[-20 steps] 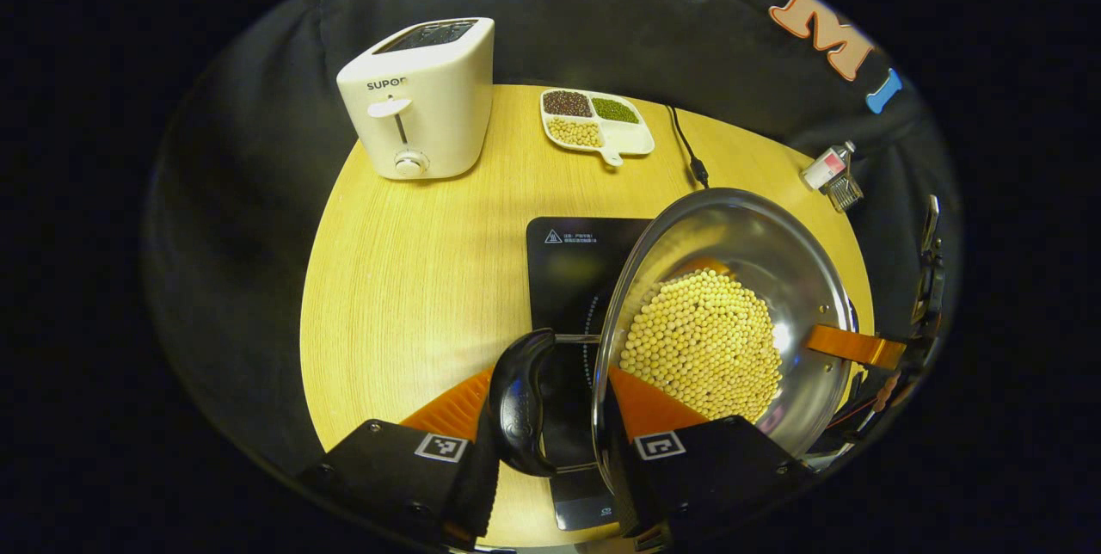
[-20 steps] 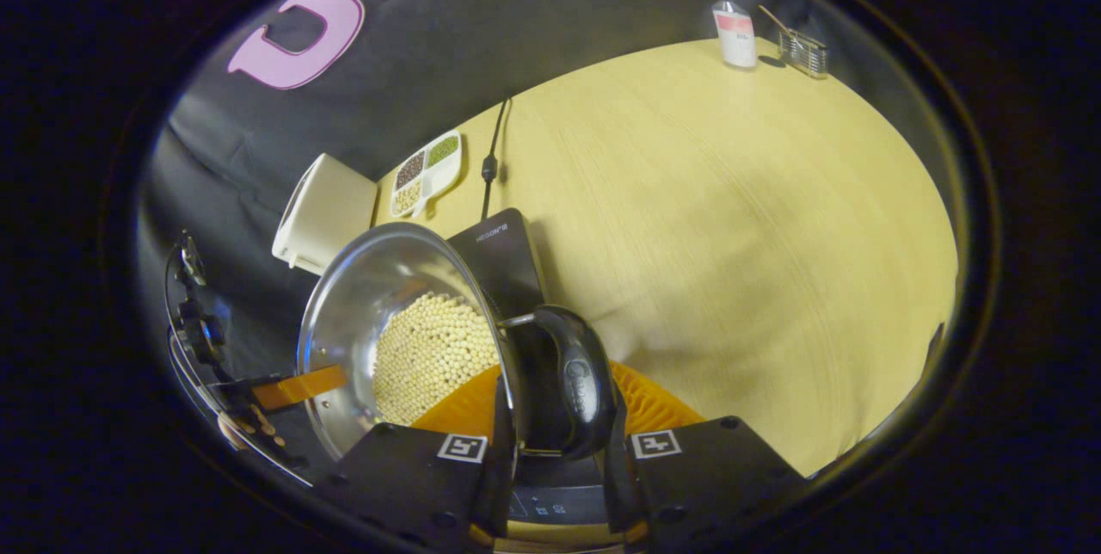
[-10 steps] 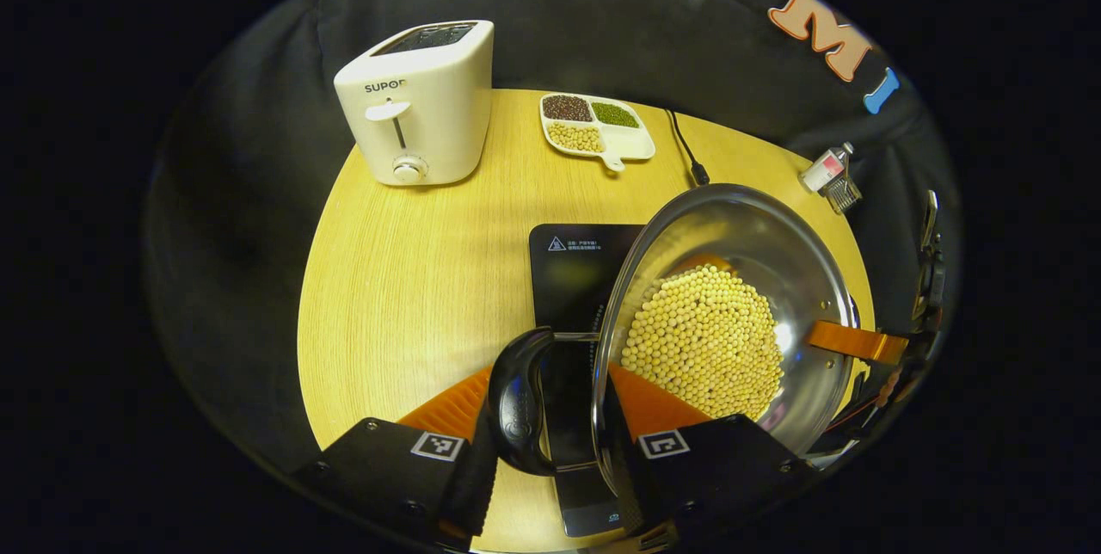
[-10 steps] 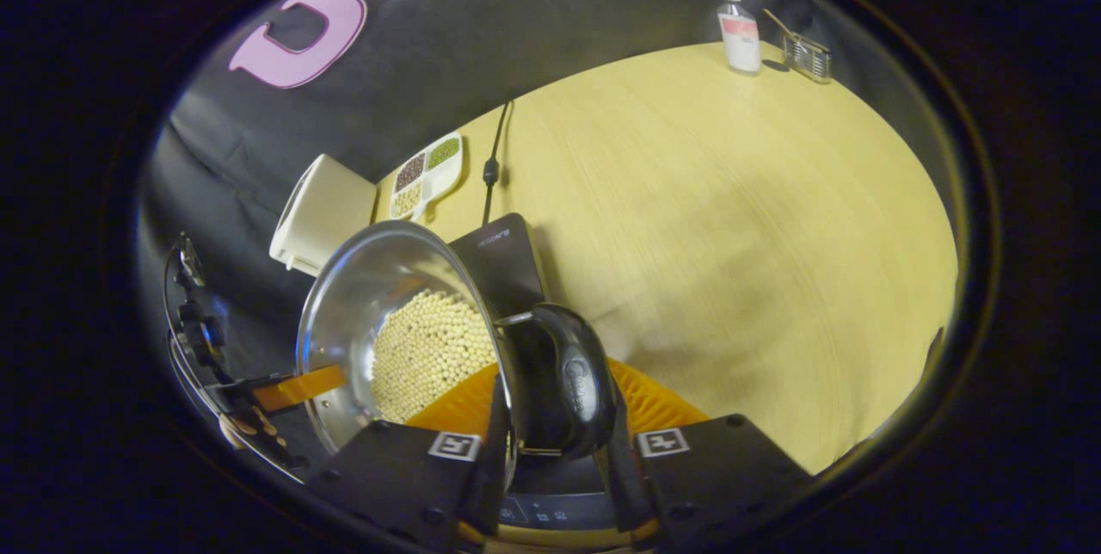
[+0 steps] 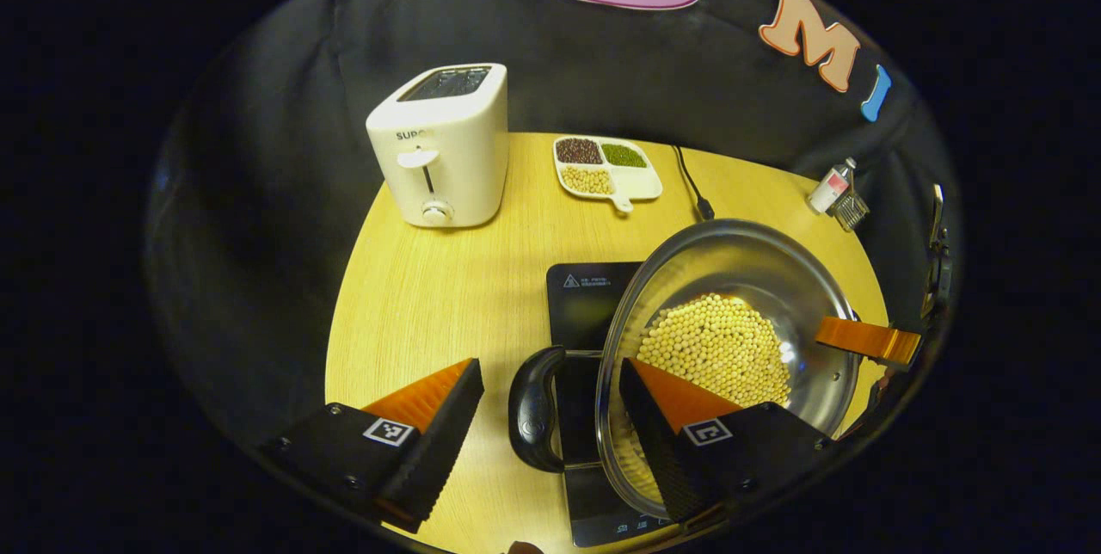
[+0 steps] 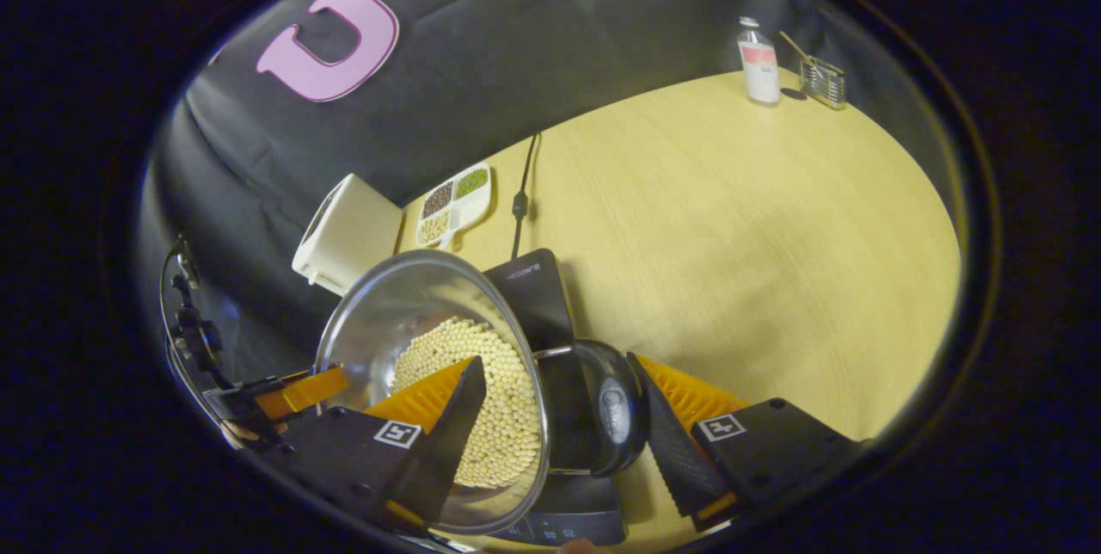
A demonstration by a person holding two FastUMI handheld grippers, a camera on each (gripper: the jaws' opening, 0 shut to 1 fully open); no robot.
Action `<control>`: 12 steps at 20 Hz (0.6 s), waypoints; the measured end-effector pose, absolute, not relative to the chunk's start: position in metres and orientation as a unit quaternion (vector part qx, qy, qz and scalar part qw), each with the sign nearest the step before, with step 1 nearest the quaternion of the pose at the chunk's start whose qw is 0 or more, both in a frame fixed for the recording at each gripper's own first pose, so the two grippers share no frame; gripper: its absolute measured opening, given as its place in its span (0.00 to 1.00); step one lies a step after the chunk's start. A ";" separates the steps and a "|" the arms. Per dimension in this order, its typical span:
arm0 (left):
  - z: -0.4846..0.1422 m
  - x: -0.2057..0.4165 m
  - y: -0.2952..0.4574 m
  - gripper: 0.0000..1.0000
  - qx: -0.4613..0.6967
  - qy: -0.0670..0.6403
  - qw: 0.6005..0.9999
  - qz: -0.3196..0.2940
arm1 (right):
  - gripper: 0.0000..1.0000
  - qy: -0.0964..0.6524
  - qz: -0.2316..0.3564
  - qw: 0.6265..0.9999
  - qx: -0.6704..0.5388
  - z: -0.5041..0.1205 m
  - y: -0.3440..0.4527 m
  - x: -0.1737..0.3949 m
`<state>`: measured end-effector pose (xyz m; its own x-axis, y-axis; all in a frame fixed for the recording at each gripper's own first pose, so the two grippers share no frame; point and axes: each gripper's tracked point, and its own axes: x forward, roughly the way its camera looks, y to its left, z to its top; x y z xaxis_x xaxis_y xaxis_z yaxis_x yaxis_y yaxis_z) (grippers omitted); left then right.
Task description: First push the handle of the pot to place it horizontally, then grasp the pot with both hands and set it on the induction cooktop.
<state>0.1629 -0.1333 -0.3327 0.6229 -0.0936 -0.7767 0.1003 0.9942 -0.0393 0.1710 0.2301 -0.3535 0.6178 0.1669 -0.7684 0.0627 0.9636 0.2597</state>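
A steel pot (image 5: 740,266) holding soybeans (image 5: 718,347) rests on the black induction cooktop (image 5: 585,296). Its two black side handles point left and right. My left gripper (image 5: 549,365) is open, and the pot's left handle (image 5: 532,408) lies loose between its fingers without touching them. In the right gripper view the same pot (image 6: 387,313) sits on the cooktop (image 6: 538,292). My right gripper (image 6: 555,359) is open around the right handle (image 6: 612,408), one finger (image 6: 439,433) over the beans. The left gripper (image 6: 301,390) shows across the pot.
The round wooden table (image 5: 430,296) carries a white toaster (image 5: 443,145) at the back left, a divided dish of beans (image 5: 606,167) and the cooktop's cable (image 5: 692,188). A small bottle (image 6: 759,64) and a wire holder (image 6: 821,81) stand at the far right edge.
Both grippers were shut on the pot's handles; now both have opened and drawn back a little. The pot has settled lower onto the cooktop.
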 end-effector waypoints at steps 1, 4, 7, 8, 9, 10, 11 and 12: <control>-0.329 0.163 -0.133 0.98 0.001 0.423 0.905 -0.051 | 1.00 0.425 0.029 0.895 0.132 -0.348 0.227 0.174; -0.326 0.159 -0.131 0.98 -0.007 0.411 0.911 -0.034 | 0.99 0.394 0.026 0.908 0.141 -0.326 0.218 0.182; -0.311 0.156 -0.133 0.98 -0.018 0.389 0.921 -0.016 | 0.99 0.360 0.016 0.921 0.149 -0.297 0.199 0.189; -0.304 0.156 -0.135 0.98 -0.019 0.377 0.926 -0.014 | 0.99 0.347 0.013 0.926 0.149 -0.287 0.192 0.189; -0.294 0.155 -0.136 0.97 -0.016 0.364 0.931 -0.012 | 0.99 0.336 0.012 0.930 0.150 -0.276 0.185 0.189; -0.286 0.152 -0.138 0.98 -0.013 0.352 0.936 -0.008 | 0.99 0.325 0.014 0.933 0.152 -0.265 0.182 0.186; -0.275 0.152 -0.139 0.97 -0.009 0.337 0.941 -0.005 | 0.99 0.313 0.017 0.937 0.154 -0.252 0.179 0.184; -0.263 0.149 -0.141 0.97 -0.005 0.323 0.946 0.000 | 0.99 0.301 0.022 0.941 0.154 -0.238 0.176 0.179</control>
